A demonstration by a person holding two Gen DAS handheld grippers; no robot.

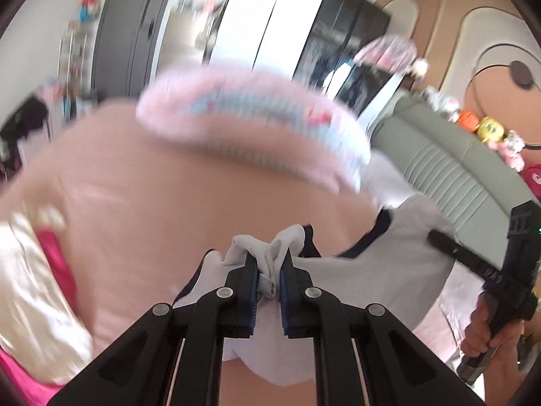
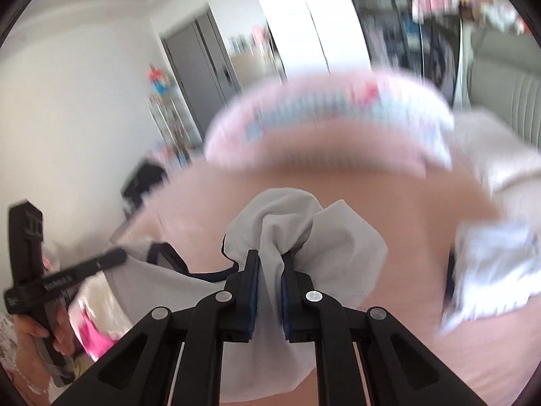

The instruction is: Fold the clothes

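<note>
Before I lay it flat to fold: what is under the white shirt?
The white shirt, pinched by the left gripper and right gripper, hangs over the pink bedsheet. Whatever lies directly beneath its drape is covered.

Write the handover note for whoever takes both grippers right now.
Left gripper: shut on the white garment, bunched between its fingers.
Right gripper: shut on the same garment, at another spot.
The garment hangs between the two over the pink bed.
A folded white piece lies on the bed to the right.
Done: both grips taken. Left: lay it flat and fold it.
</note>
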